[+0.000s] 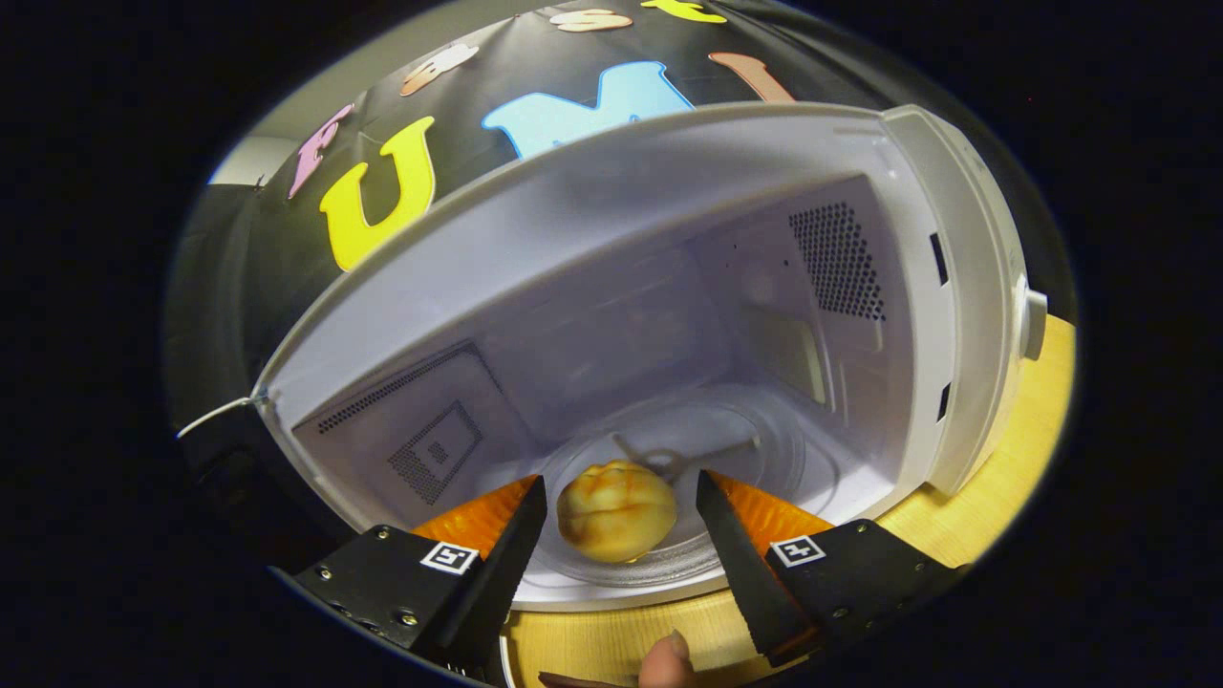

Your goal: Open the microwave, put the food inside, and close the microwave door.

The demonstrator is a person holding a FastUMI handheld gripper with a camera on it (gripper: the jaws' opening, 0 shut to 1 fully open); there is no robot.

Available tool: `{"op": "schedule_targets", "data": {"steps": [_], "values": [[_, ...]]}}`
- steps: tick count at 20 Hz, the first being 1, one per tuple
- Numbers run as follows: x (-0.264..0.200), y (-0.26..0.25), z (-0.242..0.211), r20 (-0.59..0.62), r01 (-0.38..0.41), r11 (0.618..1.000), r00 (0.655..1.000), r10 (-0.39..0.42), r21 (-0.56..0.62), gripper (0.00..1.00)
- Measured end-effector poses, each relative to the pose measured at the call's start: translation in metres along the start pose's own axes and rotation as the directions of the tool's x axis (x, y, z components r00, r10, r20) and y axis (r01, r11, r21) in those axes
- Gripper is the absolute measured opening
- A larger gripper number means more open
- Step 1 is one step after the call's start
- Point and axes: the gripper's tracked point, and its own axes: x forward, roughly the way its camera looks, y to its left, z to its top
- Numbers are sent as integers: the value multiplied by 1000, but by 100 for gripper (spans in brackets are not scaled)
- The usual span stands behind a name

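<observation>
The gripper (619, 521) reaches level into the open microwave (611, 315), its fingers spread apart, each with a gap to the bread roll (616, 509) between them. The roll sits on the glass turntable (764, 459), long axis three-to-nine o'clock. Open cavity lies beyond at twelve o'clock.

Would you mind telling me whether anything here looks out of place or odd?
Nothing stands out. The bun sits on the glass plate inside the open microwave, between the fingers of the gripper, which are spread apart and not touching it. No spill or damage shows.
</observation>
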Motion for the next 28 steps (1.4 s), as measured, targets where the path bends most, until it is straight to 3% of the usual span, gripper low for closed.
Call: {"op": "schedule_targets", "data": {"steps": [5, 8, 14, 21, 28], "values": [[-65, 9, 18, 1, -88, 996, 996, 88, 6, 95], [-127, 26, 40, 41, -184, 980, 981, 187, -78, 96], [-259, 67, 76, 157, -361, 891, 897, 412, -275, 95], [-364, 118, 59, 97, -563, 755, 777, 622, -336, 95], [-426, 195, -25, -107, -755, 539, 612, 783, -373, 93]]}}
